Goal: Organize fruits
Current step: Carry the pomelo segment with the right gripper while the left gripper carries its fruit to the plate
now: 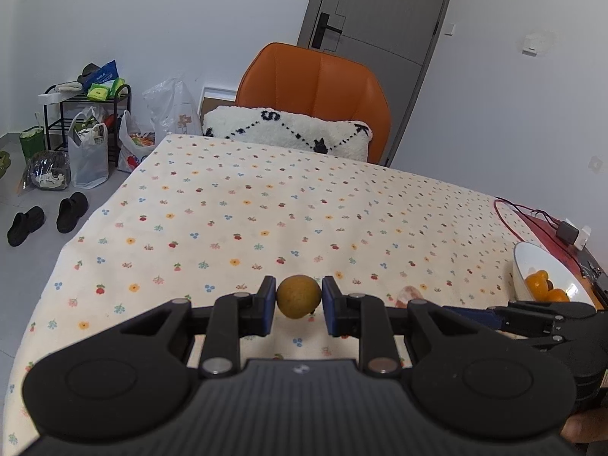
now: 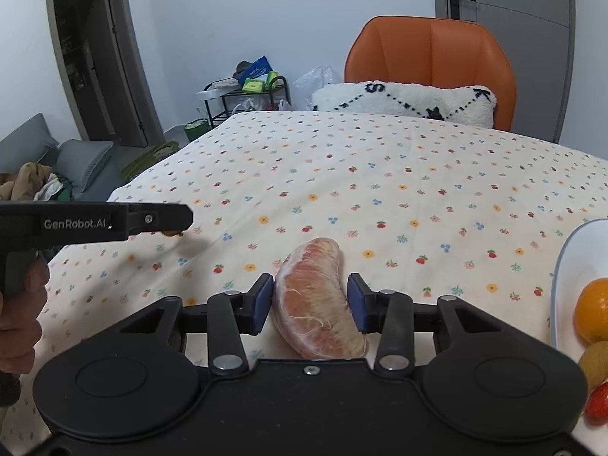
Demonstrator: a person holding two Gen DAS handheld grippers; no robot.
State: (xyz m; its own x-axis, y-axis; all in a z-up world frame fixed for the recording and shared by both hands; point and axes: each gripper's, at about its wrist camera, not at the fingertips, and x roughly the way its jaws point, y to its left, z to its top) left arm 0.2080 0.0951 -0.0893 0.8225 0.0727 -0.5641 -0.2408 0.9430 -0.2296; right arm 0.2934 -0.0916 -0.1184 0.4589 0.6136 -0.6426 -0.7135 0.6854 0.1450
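Observation:
In the left wrist view my left gripper is shut on a small round yellow-brown fruit, held just above the flowered tablecloth. A peeled pink citrus segment in clear wrap lies on the cloth in the right wrist view. My right gripper has its blue pads against both sides of the segment. A white bowl stands at the right with an orange, a brownish fruit and a red one in it. The left gripper shows side-on at the left of that view, held by a hand.
An orange chair with a white cushion stands at the table's far edge. A red cable and a charger lie beyond the bowl. Bags, a rack and black shoes are on the floor to the left.

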